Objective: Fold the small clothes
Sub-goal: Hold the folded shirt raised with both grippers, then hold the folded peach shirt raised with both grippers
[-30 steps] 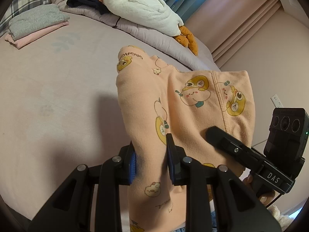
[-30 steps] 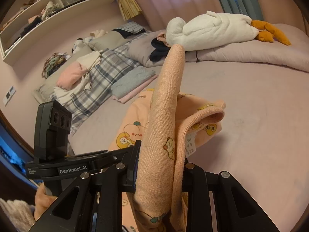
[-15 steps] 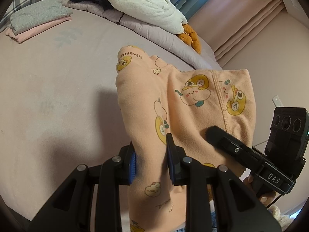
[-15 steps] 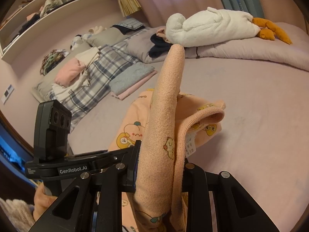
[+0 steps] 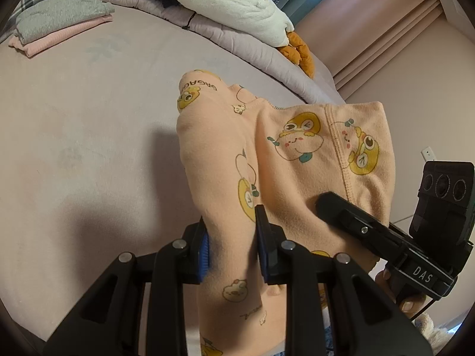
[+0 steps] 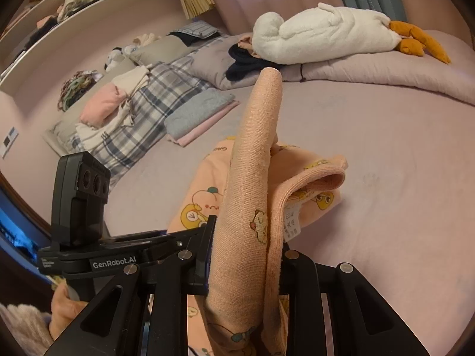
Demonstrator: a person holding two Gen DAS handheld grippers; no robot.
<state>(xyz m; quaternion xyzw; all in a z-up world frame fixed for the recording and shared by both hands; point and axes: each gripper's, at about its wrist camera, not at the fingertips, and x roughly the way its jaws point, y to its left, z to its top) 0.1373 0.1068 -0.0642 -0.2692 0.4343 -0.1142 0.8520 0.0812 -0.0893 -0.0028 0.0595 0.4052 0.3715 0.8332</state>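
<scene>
Left gripper (image 5: 233,237) fingers clamp a peach cartoon-print garment (image 5: 285,160) at lower centre; right gripper (image 6: 246,255) fingers pinch its other edge, fabric standing upright mid-frame. Garment hangs above the bed (image 6: 386,136). Folded clothes stack (image 5: 59,23) upper left.

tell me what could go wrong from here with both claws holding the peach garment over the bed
1. The peach garment is bunched thick in the left claw and the right claw; the layers may land creased.
2. Its care tag and inner hem show, so a fold could end skewed.
3. The folded grey and pink stack lies beyond it; a forward swing might disturb it.
</scene>
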